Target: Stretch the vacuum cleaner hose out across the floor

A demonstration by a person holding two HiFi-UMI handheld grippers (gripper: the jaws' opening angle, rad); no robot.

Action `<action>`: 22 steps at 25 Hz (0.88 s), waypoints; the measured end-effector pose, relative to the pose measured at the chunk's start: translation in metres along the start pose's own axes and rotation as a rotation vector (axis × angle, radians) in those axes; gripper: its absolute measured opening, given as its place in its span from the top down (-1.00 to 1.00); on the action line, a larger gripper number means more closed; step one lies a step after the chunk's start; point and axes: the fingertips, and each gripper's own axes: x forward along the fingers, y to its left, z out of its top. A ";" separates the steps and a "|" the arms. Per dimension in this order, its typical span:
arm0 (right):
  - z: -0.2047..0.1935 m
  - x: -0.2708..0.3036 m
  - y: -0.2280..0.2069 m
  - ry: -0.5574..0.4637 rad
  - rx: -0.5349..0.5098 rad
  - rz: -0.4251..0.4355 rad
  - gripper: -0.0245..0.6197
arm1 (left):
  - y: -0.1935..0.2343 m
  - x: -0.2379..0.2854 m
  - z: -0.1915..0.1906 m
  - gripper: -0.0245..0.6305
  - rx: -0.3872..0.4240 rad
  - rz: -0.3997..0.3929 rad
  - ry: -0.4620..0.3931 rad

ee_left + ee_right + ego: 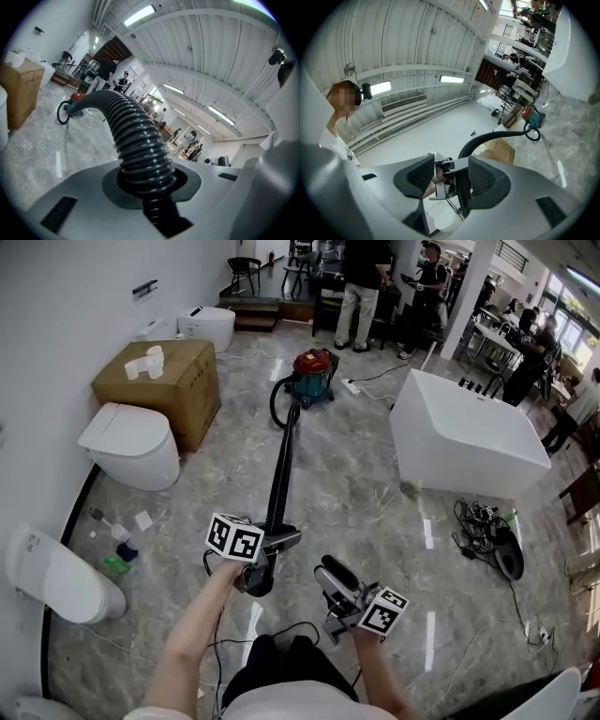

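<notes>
Cardboard box [164,381] stands shut against the wall, with white paper rolls [148,362] on its lid. White tub [464,432] sits to the right; its inside is not visible. Red and teal vacuum cleaner [312,374] is on the floor between the box and the tub. Black ribbed hose [281,465] loops at the cleaner, then runs nearly straight across the floor towards the person. Left gripper [279,542] is clamped on the hose close to its free end, jaws narrow. Right gripper [330,570] is just beside it with jaws wide apart and nothing held. White toilet [131,446] stands left of the hose, with bottles [117,549] on the floor by it. Cable tangle [483,526] lies right, below the tub. People [361,287] stand behind the cleaner.
</notes>
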 end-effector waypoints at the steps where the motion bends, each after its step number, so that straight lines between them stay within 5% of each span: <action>1: 0.000 0.001 0.000 0.001 0.000 -0.002 0.20 | 0.001 0.000 -0.003 0.62 0.021 0.008 0.024; 13: 0.003 0.011 -0.007 -0.016 0.004 -0.014 0.20 | 0.016 -0.007 -0.045 0.62 0.289 0.120 0.281; 22: 0.002 0.027 -0.030 0.008 0.018 -0.142 0.20 | 0.013 -0.008 -0.055 0.62 0.490 0.194 0.342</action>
